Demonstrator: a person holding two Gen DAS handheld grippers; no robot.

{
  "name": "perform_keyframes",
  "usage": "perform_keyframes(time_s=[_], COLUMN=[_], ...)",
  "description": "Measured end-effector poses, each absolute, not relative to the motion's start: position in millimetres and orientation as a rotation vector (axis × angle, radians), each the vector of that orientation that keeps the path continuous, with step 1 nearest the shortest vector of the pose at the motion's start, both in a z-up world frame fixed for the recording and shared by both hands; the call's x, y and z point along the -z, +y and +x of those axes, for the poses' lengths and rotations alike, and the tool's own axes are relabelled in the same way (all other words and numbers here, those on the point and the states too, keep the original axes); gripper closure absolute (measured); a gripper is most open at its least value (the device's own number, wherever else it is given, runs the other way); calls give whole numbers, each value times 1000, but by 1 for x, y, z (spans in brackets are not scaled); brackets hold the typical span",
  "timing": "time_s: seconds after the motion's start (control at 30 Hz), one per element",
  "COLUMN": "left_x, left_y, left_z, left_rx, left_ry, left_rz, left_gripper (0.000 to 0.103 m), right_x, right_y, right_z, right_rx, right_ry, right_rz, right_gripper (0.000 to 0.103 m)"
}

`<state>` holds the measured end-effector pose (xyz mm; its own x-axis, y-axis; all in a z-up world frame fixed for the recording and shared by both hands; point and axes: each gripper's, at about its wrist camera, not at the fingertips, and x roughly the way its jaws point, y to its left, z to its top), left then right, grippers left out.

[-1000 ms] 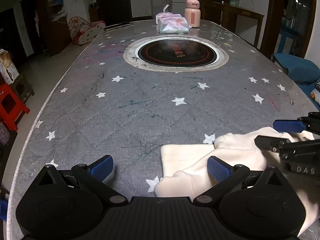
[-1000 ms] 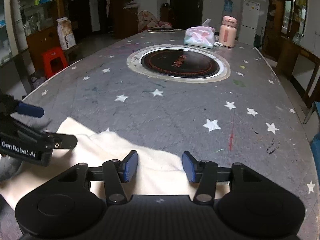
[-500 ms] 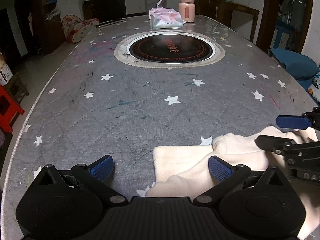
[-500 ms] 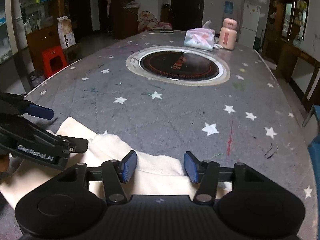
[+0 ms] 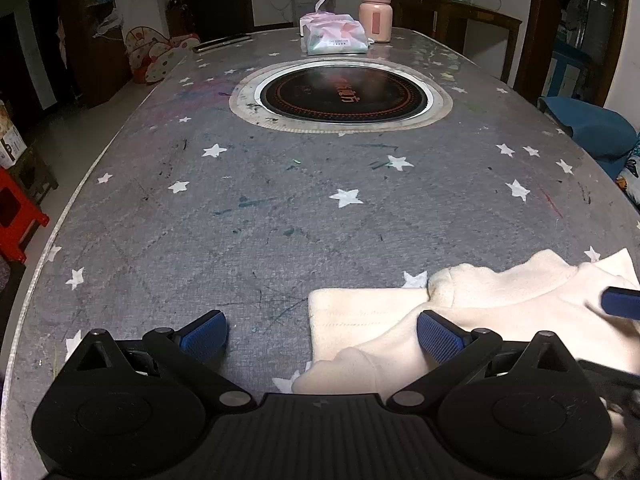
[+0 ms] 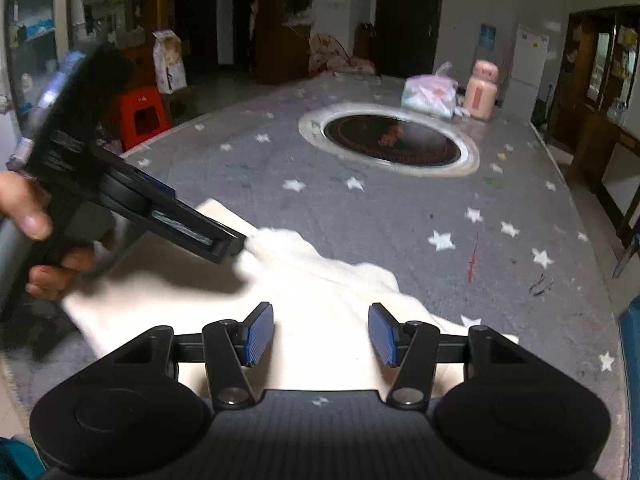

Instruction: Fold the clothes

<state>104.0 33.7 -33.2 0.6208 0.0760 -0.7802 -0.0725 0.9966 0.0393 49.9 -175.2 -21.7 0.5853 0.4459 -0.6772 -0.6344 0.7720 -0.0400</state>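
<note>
Your left claw [image 5: 320, 336] is hanging released, its two blue pads spread wide. One is hovering over bare table [image 5: 240, 220] and the other is sitting over the near fold of the cream garment [image 5: 500, 304], so it is gripping nothing. Compared with a second ago, this claw is barely shifting against the cloth. The flat hemmed panel is keeping the same place just ahead of it. Moving rightwards, the garment is lying on the near right part of the table, with that flat panel on its left and a soft rolled ridge running across it. In the right wrist view, the ridge is bunching up at the tip of the left tool that your hand [image 6: 24, 216] is holding. The real change is on the right. Your right claw [image 6: 322, 334], also released with nothing between its pads, is sitting higher and swung round from half a second ago. Its view is smearing with motion, and only one blurred blue pad is showing at the left camera's edge. That is suggesting you are repositioning, not pulling cloth, so the fold is staying as it lies.
</note>
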Motion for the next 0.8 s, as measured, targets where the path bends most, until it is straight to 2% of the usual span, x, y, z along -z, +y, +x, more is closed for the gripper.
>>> perform_keyframes(time_s=[0.27, 0.8], left_x=[33, 33], left_y=[32, 31], left_z=[104, 103], left_rx=[-98, -105], left_ry=[895, 892], left_rz=[9, 10], left_gripper=[0, 0], right_x=[32, 31], right_y=[-176, -239], right_z=[11, -12], right_rx=[-699, -653], right_ry=[702, 772], right_rz=[-406, -302], right_gripper=[50, 47])
